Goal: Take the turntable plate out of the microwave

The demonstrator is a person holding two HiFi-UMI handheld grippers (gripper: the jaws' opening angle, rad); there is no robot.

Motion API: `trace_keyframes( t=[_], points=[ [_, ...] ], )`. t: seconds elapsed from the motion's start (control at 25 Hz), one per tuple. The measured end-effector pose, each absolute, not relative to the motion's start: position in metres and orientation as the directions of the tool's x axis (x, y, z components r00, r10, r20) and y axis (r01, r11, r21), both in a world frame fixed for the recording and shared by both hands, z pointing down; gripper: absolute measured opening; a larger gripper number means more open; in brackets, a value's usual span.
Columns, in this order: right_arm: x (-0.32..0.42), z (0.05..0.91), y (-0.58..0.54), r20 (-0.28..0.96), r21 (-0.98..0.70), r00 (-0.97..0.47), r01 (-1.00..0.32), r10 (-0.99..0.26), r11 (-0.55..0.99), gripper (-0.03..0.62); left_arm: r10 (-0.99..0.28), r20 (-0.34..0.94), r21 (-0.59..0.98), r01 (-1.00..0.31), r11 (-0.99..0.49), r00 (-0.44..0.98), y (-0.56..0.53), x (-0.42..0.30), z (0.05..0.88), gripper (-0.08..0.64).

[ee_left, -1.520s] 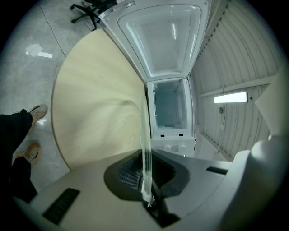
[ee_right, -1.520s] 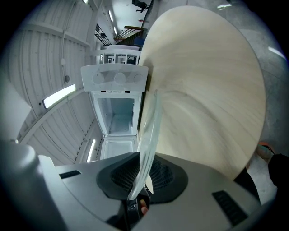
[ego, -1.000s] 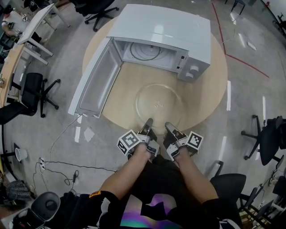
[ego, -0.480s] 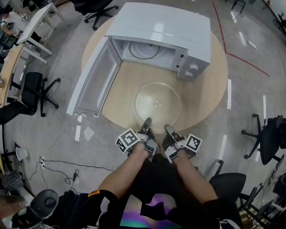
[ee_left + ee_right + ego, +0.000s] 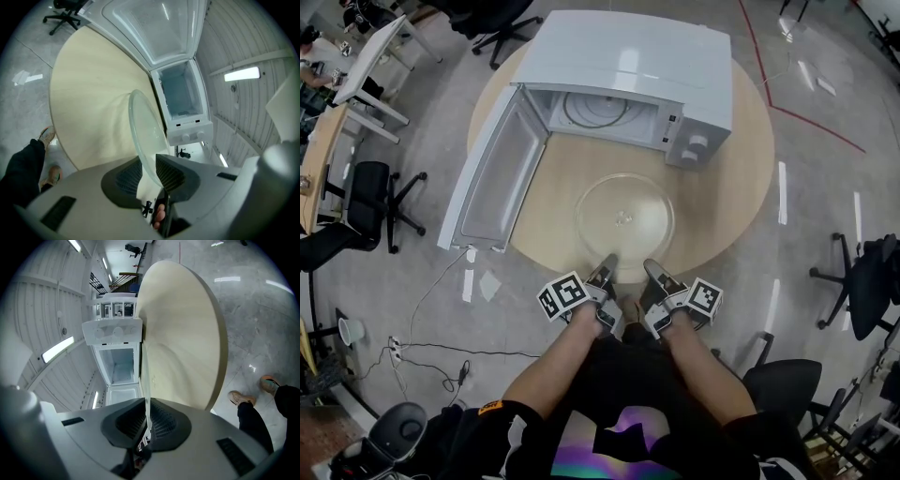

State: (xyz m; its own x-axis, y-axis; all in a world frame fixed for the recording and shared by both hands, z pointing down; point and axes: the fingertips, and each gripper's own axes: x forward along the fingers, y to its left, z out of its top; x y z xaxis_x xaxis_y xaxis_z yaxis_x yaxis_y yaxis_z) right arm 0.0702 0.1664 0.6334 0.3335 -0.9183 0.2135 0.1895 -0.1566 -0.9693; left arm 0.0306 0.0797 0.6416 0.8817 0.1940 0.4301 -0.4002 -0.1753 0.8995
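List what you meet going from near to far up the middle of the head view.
Side by side, left gripper (jaws just opened, plate rim between them) and right gripper → glass turntable plate → microwave, door open.

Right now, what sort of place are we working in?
Likely an open office or lab floor: rolling office chairs, a desk at the edge, and red tape on the polished floor.

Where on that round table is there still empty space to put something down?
Bare wood lies right of the glass plate, out to the table's right edge, and between plate and open microwave door on the left. The back is crowded: the microwave fills it.
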Motion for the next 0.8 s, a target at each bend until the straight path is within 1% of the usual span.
trace_keyframes(
  t=[0.12, 0.24, 0.36, 0.56, 0.68, 0.8],
  points=[
    [0.074, 0.641, 0.170, 0.240, -0.964, 0.340, 0.195, -0.909, -0.182, 0.043, 0.235, 0.466, 0.879, -0.415, -0.235, 0.853, 0.085, 0.024, 0.643, 0.118],
    [0.077, 0.647, 0.172, 0.270, -0.957, 0.341, 0.199, -0.900, -0.212, 0.043, 0.250, 0.496, 0.860, -0.432, -0.271, 0.832, 0.088, 0.012, 0.644, 0.126],
    [0.077, 0.653, 0.175, 0.313, -0.942, 0.339, 0.228, -0.887, -0.245, 0.043, 0.259, 0.512, 0.851, -0.441, -0.285, 0.819, 0.093, 0.002, 0.645, 0.126],
    [0.074, 0.657, 0.175, 0.371, -0.921, 0.309, 0.242, -0.875, -0.305, 0.043, 0.258, 0.500, 0.857, -0.430, -0.282, 0.827, 0.098, -0.007, 0.639, 0.124],
    [0.075, 0.661, 0.178, 0.435, -0.896, 0.289, 0.238, -0.853, -0.376, 0.043, 0.247, 0.498, 0.857, -0.429, -0.284, 0.831, 0.098, -0.011, 0.635, 0.124],
    [0.076, 0.667, 0.181, 0.512, -0.858, 0.256, 0.203, -0.820, -0.472, 0.043, 0.237, 0.492, 0.859, -0.423, -0.288, 0.838, 0.097, -0.011, 0.631, 0.124]
  ],
)
